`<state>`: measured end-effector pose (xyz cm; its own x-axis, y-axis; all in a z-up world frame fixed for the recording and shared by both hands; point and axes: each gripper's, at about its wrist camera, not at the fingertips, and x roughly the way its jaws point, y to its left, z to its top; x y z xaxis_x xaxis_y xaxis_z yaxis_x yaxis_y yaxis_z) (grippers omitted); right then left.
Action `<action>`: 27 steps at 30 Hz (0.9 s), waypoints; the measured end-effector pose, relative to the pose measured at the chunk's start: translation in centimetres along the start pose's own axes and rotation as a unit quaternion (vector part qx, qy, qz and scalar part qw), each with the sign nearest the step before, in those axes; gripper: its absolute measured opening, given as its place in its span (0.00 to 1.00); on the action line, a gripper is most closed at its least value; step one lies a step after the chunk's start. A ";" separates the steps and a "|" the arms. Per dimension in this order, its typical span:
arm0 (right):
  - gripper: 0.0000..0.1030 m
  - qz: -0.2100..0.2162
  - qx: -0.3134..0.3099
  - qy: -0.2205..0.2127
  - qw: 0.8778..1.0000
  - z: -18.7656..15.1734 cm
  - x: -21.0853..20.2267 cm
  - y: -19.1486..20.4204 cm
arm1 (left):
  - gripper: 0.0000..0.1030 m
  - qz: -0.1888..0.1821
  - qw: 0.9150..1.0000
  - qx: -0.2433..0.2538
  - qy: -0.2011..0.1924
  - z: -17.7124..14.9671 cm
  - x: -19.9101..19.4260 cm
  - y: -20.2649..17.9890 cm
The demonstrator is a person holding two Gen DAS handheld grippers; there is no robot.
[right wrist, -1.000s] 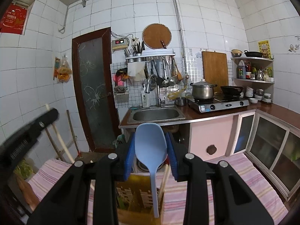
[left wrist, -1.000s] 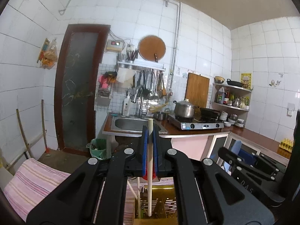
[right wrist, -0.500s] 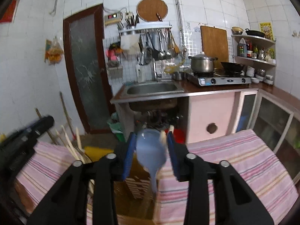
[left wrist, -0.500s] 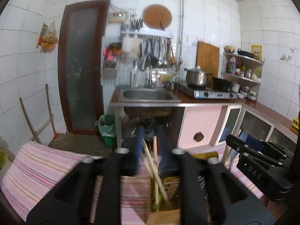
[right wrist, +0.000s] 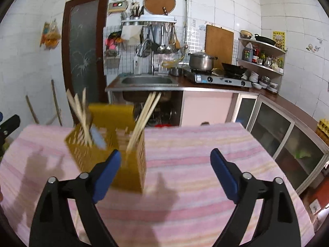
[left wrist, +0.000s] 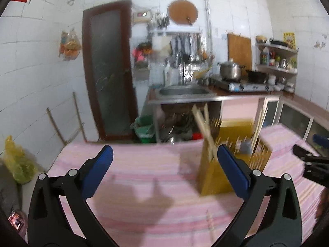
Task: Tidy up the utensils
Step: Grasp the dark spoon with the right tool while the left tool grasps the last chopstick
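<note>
A yellow slotted utensil holder (left wrist: 211, 177) (right wrist: 131, 164) stands on the pink striped tablecloth (left wrist: 144, 185) (right wrist: 195, 154). Wooden chopsticks (left wrist: 202, 123) (right wrist: 144, 121) lean out of its compartments. A light blue spoon (left wrist: 245, 146) (right wrist: 97, 138) sits low inside it. My left gripper (left wrist: 164, 160) hangs over the cloth left of the holder, jaws opening wide with nothing between them. My right gripper (right wrist: 166, 160) is just right of the holder, jaws also opening and empty. Each gripper shows at the edge of the other's view. Both pictures are blurred.
Behind the table is a steel sink (right wrist: 148, 80), then a gas stove with a pot (right wrist: 202, 61) on the brown counter. Glass-door cabinets (right wrist: 273, 127) run along the right. A green bin (left wrist: 145, 129) and a brown door (left wrist: 109, 68) are at the back left.
The left gripper let go of a chopstick and the right gripper let go of the blue spoon; both now rest in the holder. Both grippers opened wide and sank toward the table.
</note>
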<state>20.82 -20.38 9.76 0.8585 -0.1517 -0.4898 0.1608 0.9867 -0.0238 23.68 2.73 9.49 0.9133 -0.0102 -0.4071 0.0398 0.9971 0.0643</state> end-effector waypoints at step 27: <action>0.86 0.052 -0.088 0.170 0.980 -13.7 -0.4 10.1 | 0.95 0.044 0.968 0.002 0.246 -16.4 5.2 4.8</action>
<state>15.45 -9.55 -2.20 0.6490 -0.0507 -0.7591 -0.0309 0.9952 -0.0929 22.00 8.66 -7.23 0.6105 0.1124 -0.7840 -0.0270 0.9923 0.1213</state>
